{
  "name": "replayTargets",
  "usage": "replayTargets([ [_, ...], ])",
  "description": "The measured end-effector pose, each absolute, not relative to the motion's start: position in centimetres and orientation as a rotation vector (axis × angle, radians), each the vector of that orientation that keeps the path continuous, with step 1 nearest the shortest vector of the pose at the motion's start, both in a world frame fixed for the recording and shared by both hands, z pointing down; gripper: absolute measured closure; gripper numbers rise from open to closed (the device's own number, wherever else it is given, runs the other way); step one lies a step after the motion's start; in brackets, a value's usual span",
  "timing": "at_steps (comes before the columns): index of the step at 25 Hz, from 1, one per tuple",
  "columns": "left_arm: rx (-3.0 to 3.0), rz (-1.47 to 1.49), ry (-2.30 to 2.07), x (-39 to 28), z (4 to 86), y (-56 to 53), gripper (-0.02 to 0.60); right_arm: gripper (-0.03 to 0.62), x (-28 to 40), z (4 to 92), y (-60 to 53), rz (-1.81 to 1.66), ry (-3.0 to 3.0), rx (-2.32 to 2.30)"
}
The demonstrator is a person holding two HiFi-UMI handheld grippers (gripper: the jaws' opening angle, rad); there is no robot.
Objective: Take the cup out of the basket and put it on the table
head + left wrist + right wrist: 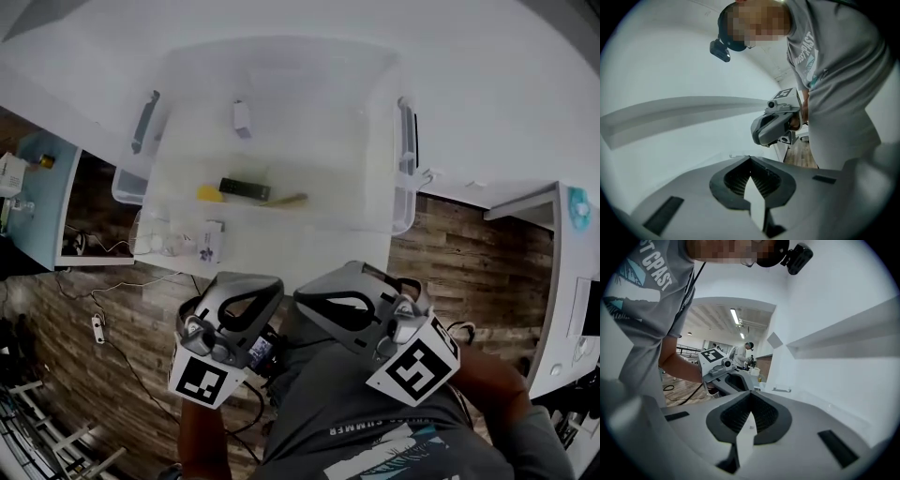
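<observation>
Grey T-shirt, white chest print: big letters read "CPAST" or "COAST", the letters before them cut off. Head view, near edge: smaller line on same shirt ends "SUMMER".

Open-topped basket; small clutter on its floor.

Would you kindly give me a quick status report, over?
Left claw shut, empty. Right claw shut, empty. Cup not made out in clear basket. Small items inside.
</observation>
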State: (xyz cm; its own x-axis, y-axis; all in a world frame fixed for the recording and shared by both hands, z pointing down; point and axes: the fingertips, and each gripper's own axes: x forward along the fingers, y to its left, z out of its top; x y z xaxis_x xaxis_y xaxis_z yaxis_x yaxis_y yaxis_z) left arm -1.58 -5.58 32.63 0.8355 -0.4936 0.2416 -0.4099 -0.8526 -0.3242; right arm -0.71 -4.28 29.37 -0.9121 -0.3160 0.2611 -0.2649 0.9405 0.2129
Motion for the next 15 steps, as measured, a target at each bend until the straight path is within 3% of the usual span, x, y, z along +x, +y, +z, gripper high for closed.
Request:
replayTargets([
  [15, -2.632, -0.421, 0.642, -4.8, 27.3, -2.3, 0.572, 0.583, -1.0, 23.4, -2.5, -0.372, -2.797, 0.667],
])
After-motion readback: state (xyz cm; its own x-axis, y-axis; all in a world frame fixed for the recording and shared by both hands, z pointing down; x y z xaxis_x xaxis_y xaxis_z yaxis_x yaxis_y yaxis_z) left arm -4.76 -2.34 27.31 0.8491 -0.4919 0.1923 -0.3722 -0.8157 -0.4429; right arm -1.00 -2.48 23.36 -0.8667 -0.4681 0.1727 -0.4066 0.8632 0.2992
